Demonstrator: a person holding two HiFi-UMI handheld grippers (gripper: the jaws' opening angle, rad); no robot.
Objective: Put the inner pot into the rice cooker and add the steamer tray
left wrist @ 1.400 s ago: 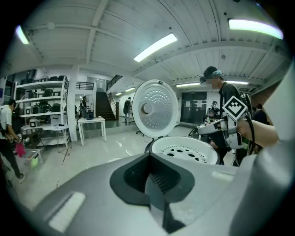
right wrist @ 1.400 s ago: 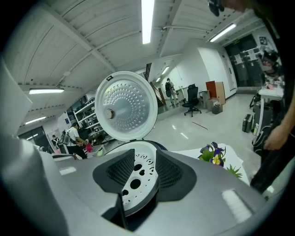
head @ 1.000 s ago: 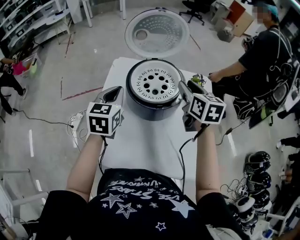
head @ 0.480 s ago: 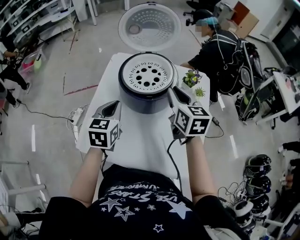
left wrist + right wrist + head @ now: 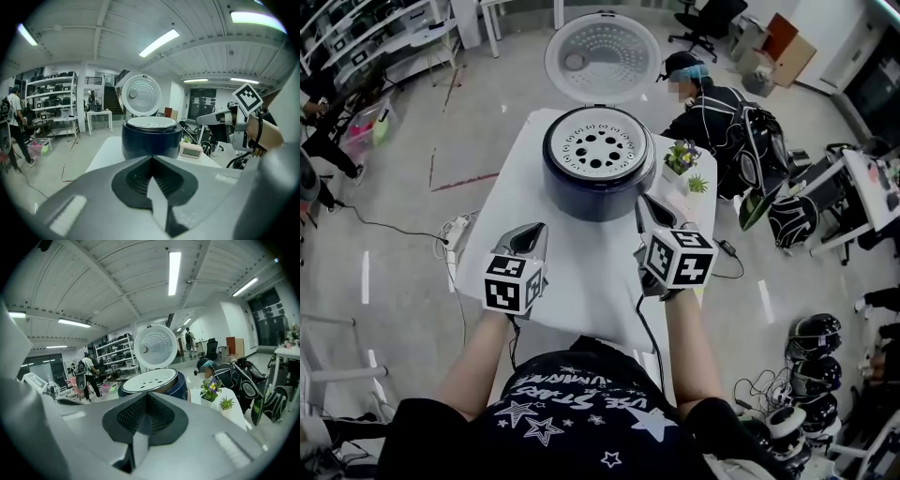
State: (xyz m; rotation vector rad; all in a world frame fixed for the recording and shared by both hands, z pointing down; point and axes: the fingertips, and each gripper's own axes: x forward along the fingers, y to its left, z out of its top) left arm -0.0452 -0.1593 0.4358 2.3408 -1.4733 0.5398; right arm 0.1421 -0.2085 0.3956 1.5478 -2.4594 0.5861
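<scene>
The dark rice cooker [image 5: 598, 178] stands at the far end of the white table [image 5: 581, 281], its round lid [image 5: 602, 56] hinged open behind it. A white perforated steamer tray [image 5: 596, 148] sits in its top; the inner pot beneath is hidden. My left gripper [image 5: 531, 240] is shut and empty, short of the cooker on its left. My right gripper [image 5: 648, 212] is shut and empty too, just off the cooker's front right. In the left gripper view the cooker [image 5: 151, 138] is straight ahead of the left gripper [image 5: 151, 161]. The right gripper [image 5: 146, 397] also faces the tray [image 5: 150, 378].
Two small potted plants [image 5: 682, 157] and a small clock [image 5: 191, 150] stand on the table right of the cooker. A person [image 5: 712, 98] with a backpack bends close to the table's far right corner. A power strip [image 5: 455, 234] lies on the floor to the left.
Both grippers have drawn back from the cooker's sides toward me along the table. The person at the right has moved round toward the table's far corner.
</scene>
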